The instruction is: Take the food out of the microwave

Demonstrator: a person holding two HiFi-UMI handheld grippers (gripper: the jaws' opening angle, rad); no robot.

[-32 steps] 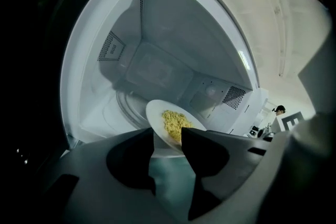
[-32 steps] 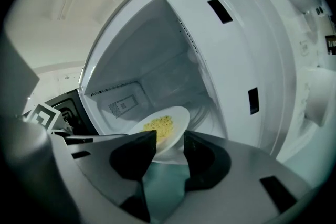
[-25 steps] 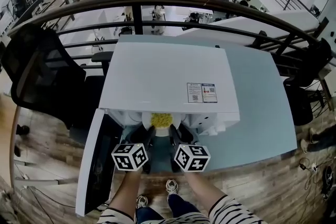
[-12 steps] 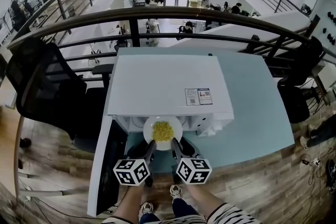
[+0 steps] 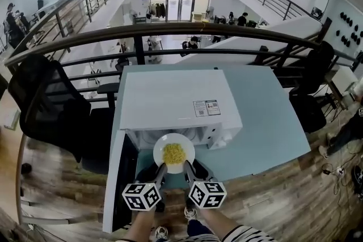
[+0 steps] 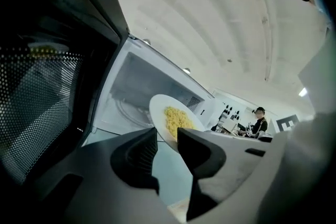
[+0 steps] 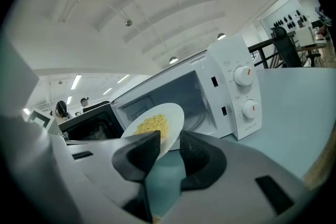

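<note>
A white plate [image 5: 174,153] of yellow food hangs just outside the open white microwave [image 5: 176,102], above the table's front strip. My left gripper [image 5: 161,170] grips the plate's near rim from the left, and my right gripper [image 5: 188,169] grips it from the right. Both pairs of jaws are still closing, with the rim between them. In the left gripper view the plate [image 6: 176,120] rises tilted beyond the left gripper [image 6: 167,139], the microwave cavity [image 6: 142,86] behind it. In the right gripper view the plate [image 7: 155,123] passes between the right gripper's [image 7: 169,143] jaws.
The microwave door [image 5: 116,178] stands swung open on the left, close beside my left gripper. The pale blue table [image 5: 266,122] stretches to the right of the microwave. A black office chair [image 5: 45,105] is at the left, and a railing [image 5: 187,31] runs behind the table.
The plate has come out of the microwave cavity toward me, carried by both grippers, and it is now wholly in front of the opening. Both grippers moved back together.
</note>
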